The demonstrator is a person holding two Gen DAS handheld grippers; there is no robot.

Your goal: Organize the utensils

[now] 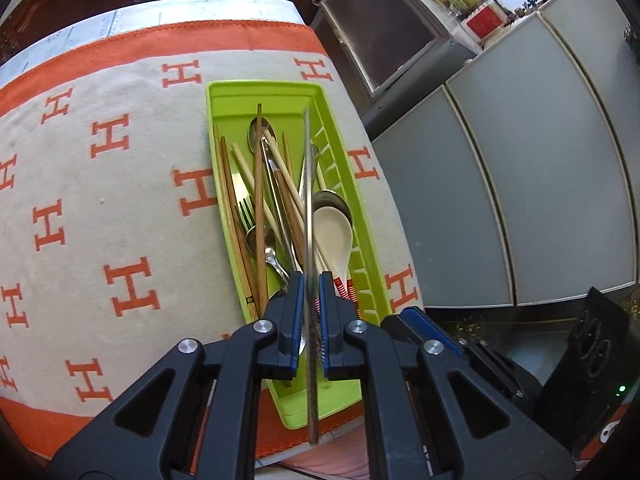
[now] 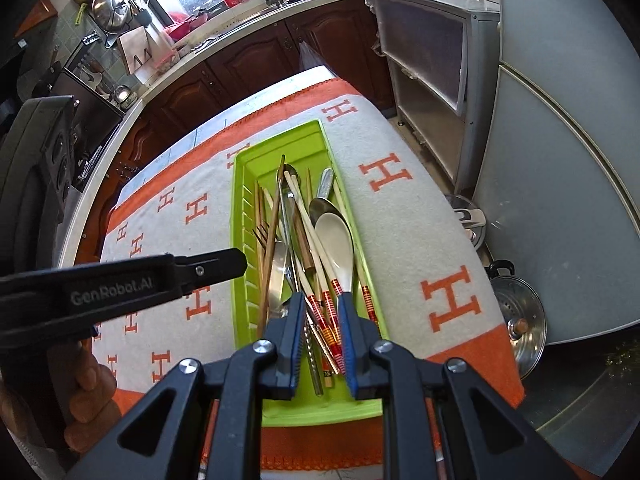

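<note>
A green tray [image 1: 224,96] lies on the H-patterned cloth, full of wooden chopsticks, metal spoons, a fork [image 1: 246,210] and a white ceramic spoon [image 1: 334,232]. My left gripper [image 1: 311,280] is shut on a thin metal chopstick [image 1: 307,200], held raised lengthwise over the tray. In the right wrist view the left gripper [image 2: 242,264] comes in from the left beside the tray [image 2: 240,200]; I cannot make out the held chopstick there. My right gripper [image 2: 322,300] hovers over the tray's near end, jaws apart, with red-patterned chopstick ends [image 2: 326,320] lying loose below the gap.
The cloth [image 2: 400,240] covers a small table whose right edge drops off to the floor. Grey cabinet doors [image 2: 560,160] stand close on the right, with a lidded steel pot [image 2: 524,320] on the floor. A kitchen counter [image 2: 240,28] runs behind. A hand [image 2: 92,380] grips the left tool.
</note>
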